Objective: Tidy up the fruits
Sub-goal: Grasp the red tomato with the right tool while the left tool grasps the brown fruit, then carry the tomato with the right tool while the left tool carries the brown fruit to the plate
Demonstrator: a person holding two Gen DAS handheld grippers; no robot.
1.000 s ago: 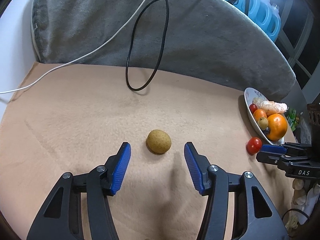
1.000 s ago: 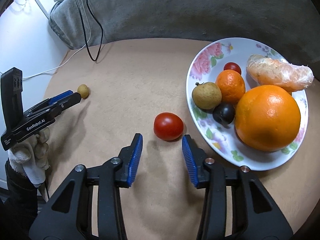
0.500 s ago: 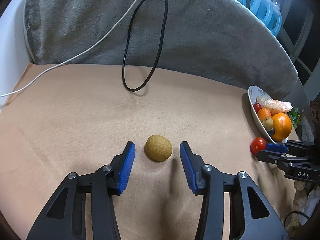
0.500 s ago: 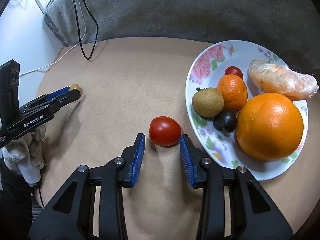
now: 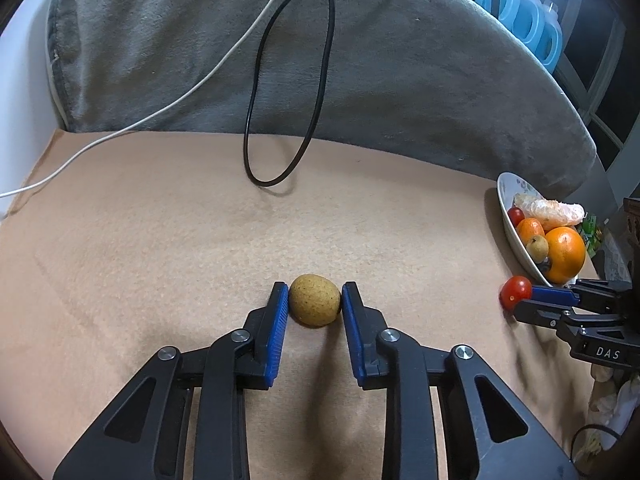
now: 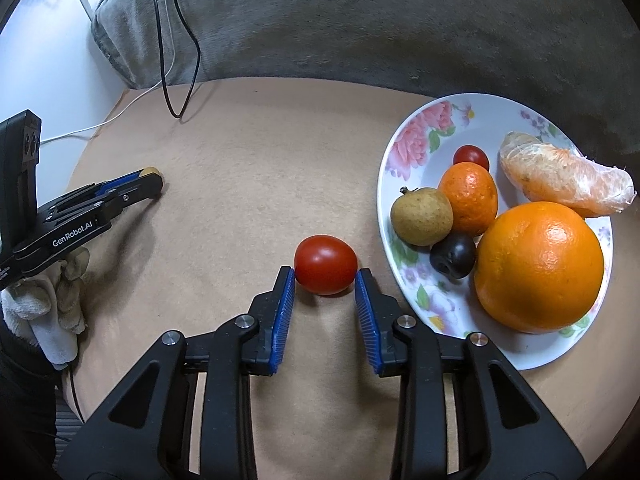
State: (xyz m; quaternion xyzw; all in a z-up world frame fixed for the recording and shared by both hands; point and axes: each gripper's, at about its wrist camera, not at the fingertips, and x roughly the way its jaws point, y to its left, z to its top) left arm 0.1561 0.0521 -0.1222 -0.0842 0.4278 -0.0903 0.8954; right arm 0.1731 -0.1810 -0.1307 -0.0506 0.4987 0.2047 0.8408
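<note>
A small brown speckled fruit [image 5: 314, 299] lies on the tan cloth. My left gripper [image 5: 314, 300] is closed around it, both blue pads touching its sides. A red tomato [image 6: 325, 264] lies on the cloth just left of the floral plate [image 6: 416, 140]. My right gripper [image 6: 325, 280] is closed around the tomato, pads against its sides. The plate holds a large orange [image 6: 540, 266], a small orange [image 6: 469, 196], a brown fruit [image 6: 421, 216], a dark plum [image 6: 453, 255], a cherry tomato [image 6: 471, 156] and a peeled citrus [image 6: 564, 174].
A grey cushion [image 5: 320, 60] rises behind the cloth. A black cable [image 5: 256, 128] loops down onto the cloth and a white cable [image 5: 120, 132] runs to the left. Blue bottles [image 5: 520, 8] stand far right. The left gripper shows in the right wrist view [image 6: 152, 178].
Both grippers moved forward and narrowed. The left one closed onto the brown fruit, the right one closed onto the tomato.
</note>
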